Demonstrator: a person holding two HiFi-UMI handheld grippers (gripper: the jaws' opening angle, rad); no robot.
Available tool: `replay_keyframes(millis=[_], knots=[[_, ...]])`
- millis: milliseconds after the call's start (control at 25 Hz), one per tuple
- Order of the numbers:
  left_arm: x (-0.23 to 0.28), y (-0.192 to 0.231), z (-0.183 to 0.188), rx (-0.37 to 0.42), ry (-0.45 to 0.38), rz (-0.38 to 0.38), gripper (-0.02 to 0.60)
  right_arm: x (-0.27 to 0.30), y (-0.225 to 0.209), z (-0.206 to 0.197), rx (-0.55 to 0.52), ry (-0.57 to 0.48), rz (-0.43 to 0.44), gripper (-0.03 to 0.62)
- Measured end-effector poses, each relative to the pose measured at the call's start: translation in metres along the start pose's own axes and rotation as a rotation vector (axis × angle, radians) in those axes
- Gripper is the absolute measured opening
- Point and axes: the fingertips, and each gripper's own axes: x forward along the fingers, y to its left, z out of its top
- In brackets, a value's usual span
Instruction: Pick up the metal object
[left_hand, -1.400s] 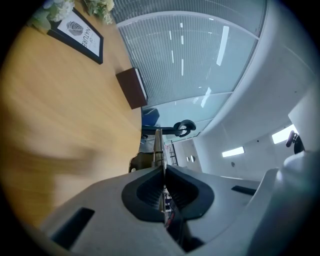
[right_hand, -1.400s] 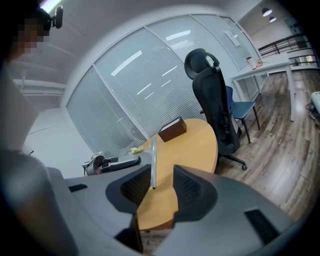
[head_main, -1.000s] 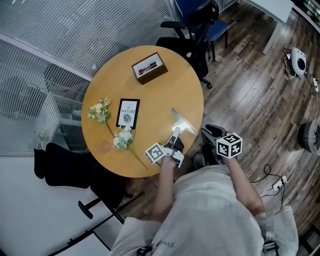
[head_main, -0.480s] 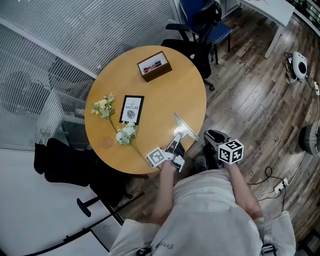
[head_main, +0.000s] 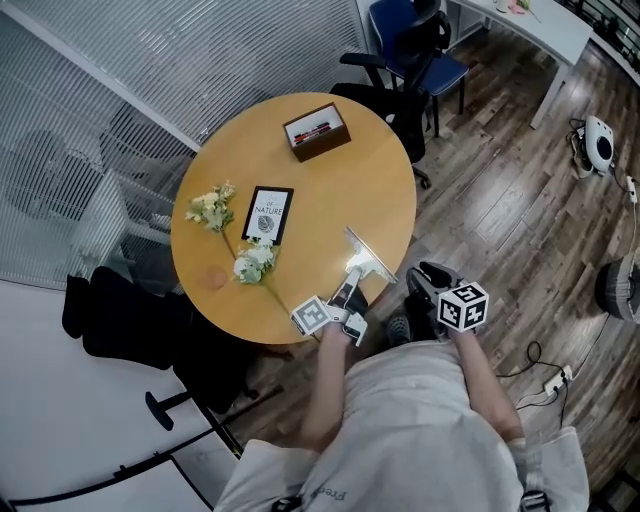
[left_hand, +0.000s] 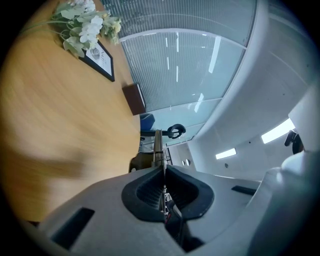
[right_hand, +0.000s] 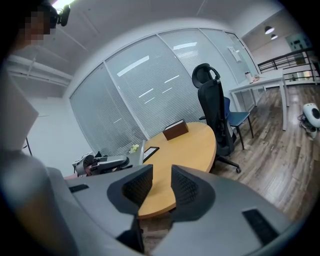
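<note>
An office meeting room is indicated: a round light-wood table (head_main: 330, 200) is flanked by a black high-backed swivel chair (right_hand: 212, 100) and a blue-seated office chair (head_main: 415, 40). Glass partition walls (right_hand: 150, 95) are covered by white slatted blinds, and a long white desk (head_main: 530, 20) is set on dark wood-plank flooring (head_main: 500, 180).

Metal object (head_main: 370, 254) pulled back
Left gripper (head_main: 352, 273) has drawn it toward the near edge of the table (head_main: 340, 185); right gripper (right_hand: 161, 181): its 2 empty jaws have been closing.
</note>
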Motion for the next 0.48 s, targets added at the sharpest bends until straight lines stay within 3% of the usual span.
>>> replay_keyframes(millis=[200,360,480], knots=[[-0.009,0.002,0.001,0.006,0.002,0.001,0.011,0.0,0.008,-0.007,-0.005,-0.002,0.001,0.095],[-0.018,0.014,0.003,0.029,0.013,0.05,0.011,0.0,0.012,-0.01,-0.006,-0.002,0.002,0.094],[-0.018,0.005,0.003,0.007,0.012,0.023,0.011,0.001,0.015,-0.008,-0.004,-0.008,-0.001,0.092]])
